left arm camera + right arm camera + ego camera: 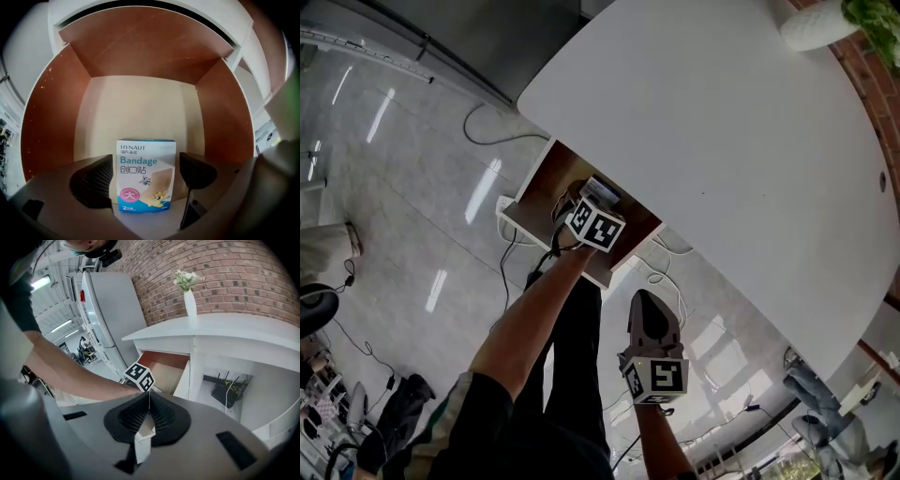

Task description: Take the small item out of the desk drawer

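A small white and blue bandage box [145, 176] stands upright on the pale floor of the open desk drawer [136, 108]. My left gripper [146, 164] reaches steeply down into that drawer [539, 183]. Its jaws stand wide, one black pad [96, 180] on each side of the box, with a thin gap showing at both sides. In the head view only the left gripper's marker cube [598, 225] shows over the drawer and the box is hidden. My right gripper [649, 309] hangs outside the drawer, in front of the desk, and its pads [149, 401] are pressed together.
The white desk top [722, 122] runs above the drawer, with a white vase [811, 28] of flowers at its far end. Cables [487, 131] lie on the tiled floor. A black router [225, 392] sits under the desk. A grey fridge [112, 315] stands beside the brick wall.
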`<state>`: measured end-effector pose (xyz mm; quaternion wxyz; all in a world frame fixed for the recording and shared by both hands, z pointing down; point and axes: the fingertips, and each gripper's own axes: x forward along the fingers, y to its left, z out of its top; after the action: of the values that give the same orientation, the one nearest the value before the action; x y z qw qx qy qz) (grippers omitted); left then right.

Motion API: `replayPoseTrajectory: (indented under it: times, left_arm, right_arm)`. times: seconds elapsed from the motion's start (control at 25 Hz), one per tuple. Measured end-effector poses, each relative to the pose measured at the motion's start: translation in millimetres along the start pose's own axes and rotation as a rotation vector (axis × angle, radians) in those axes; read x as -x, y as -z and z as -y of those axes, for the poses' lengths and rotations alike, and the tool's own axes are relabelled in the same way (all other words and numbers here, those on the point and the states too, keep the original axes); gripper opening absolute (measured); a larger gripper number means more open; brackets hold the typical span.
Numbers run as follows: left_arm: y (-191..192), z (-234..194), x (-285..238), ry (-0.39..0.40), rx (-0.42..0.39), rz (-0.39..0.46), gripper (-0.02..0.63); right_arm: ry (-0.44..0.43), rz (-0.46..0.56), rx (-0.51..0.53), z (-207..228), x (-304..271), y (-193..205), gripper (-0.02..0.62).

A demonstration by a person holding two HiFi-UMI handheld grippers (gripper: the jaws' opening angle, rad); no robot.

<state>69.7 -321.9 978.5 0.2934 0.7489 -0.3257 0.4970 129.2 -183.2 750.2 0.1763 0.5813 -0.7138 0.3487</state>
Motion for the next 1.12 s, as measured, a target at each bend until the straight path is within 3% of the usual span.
replayPoseTrajectory:
  times: [0.92, 1.12]
  left_arm:
    - [3.5, -2.8, -9.8, -0.01, -0.041, -0.03, 0.439]
    - [-7.3, 0.7, 14.6, 0.011, -0.047, 0.025, 0.439]
  right_arm:
    - [-0.005, -0.014, -0.027, -11.0, 8.6, 5.7, 0.025]
    - [-0.007, -0.029, -0.02, -19.9, 15.0, 5.4, 0.025]
